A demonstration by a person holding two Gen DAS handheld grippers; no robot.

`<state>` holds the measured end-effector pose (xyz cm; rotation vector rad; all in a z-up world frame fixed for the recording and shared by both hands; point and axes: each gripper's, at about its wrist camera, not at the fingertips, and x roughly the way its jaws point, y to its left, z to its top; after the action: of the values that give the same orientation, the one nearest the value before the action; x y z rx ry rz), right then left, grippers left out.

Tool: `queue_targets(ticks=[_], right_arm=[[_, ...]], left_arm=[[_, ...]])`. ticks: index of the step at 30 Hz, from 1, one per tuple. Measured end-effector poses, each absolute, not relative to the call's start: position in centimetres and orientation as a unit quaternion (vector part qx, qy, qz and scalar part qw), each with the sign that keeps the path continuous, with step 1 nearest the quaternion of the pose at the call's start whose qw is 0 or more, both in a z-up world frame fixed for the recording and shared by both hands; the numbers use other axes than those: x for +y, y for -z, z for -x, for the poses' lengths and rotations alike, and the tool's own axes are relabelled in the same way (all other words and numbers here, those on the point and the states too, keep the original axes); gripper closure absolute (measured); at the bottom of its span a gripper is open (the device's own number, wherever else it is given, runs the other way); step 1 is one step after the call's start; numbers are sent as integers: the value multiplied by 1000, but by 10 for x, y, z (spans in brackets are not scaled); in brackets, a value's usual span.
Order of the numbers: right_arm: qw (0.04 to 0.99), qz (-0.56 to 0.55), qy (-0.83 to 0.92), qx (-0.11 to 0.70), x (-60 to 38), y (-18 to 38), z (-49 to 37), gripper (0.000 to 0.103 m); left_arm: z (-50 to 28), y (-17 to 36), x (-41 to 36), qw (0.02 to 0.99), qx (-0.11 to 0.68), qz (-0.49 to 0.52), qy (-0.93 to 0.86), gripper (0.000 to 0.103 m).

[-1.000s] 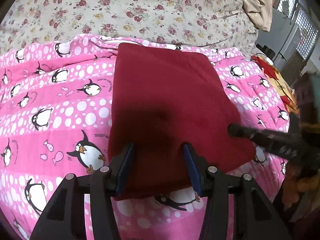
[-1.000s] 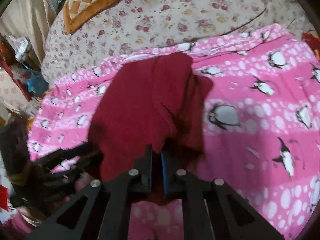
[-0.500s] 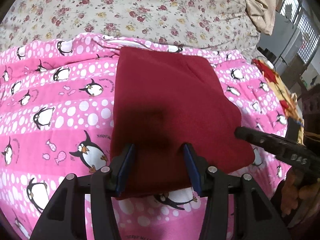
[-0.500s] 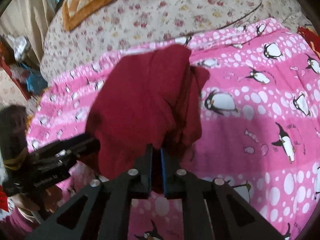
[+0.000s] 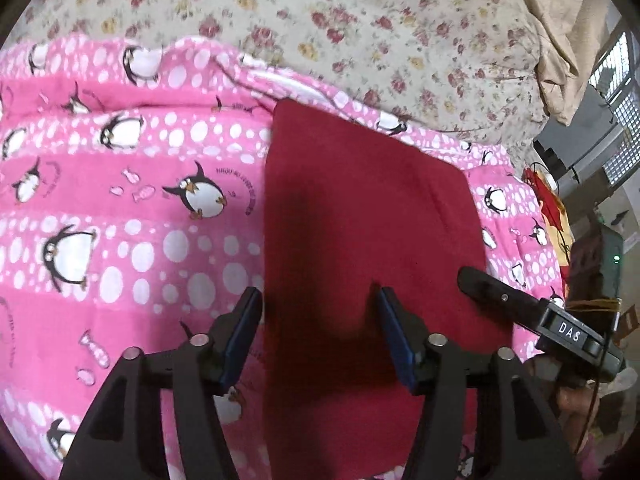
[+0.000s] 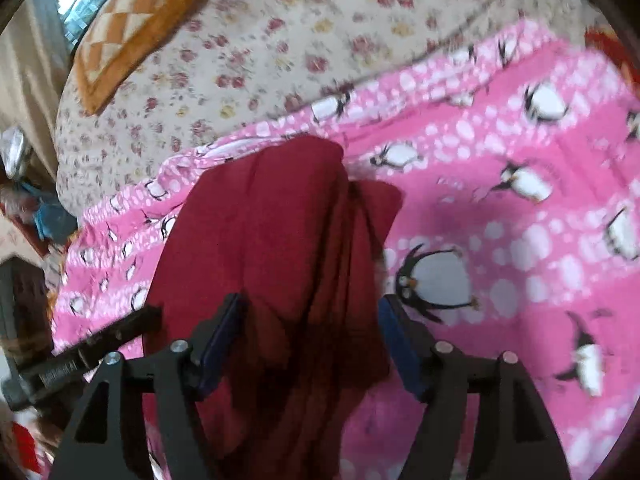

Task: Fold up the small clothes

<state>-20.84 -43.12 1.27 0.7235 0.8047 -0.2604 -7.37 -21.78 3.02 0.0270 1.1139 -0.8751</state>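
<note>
Both grippers angle downward over the red garment (image 5: pixel 368 240), mid-frame on the pink penguin blanket (image 5: pixel 120 240). Left gripper (image 5: pixel 316 336) has just widened, fingers apart; right gripper (image 6: pixel 312 340) has just sprung open, cloth loose between. Floral bedsheet (image 5: pixel 360 20) fills the top.

Black hand-held gripper (image 5: pixel 316 332), blue pads (image 5: pixel 394 332), silver screws, "DAS" label

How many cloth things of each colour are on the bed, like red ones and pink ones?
Dark red garment: 1
Pink penguin blanket: 1
Flowery cream bedsheet: 1
Orange checked cushion: 1
Total: 4
</note>
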Motion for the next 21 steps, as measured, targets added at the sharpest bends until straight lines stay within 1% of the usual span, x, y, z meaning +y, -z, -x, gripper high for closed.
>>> queue_targets(ticks=[2,7,9,10,12,14,16,17,19,21], right_arm=[[845,-358,116,379,-435,-1,204,17],[857,-346,102,368,-428,6,197,14],[858,-341,90,372,-425,7,192,20],[860,-335,86,376,-421,7,189,26],[863,-329,83,375,-419,4,188,34],[864,-328,82,373,-416,0,190,45],[865,-325,85,373,-414,-7,193,51],[866,-323,86,373,-413,-10,194,53],[868,-318,85,372,-409,-19,195,54],[871,-313,81,370,-404,-29,199,55]], left_arm=[[70,-24,-219,755,517,-7,404,53],[62,-12,-221,743,534,18,404,45],[63,-9,-221,743,534,27,403,45],[64,-9,-221,746,530,26,403,46],[69,-12,-223,747,520,20,415,61],[76,-17,-224,753,511,5,414,68],[81,-21,-224,760,501,-6,414,74],[83,-24,-223,763,498,-9,412,78],[88,-32,-220,767,494,-8,410,82],[94,-41,-211,770,491,-5,408,84]])
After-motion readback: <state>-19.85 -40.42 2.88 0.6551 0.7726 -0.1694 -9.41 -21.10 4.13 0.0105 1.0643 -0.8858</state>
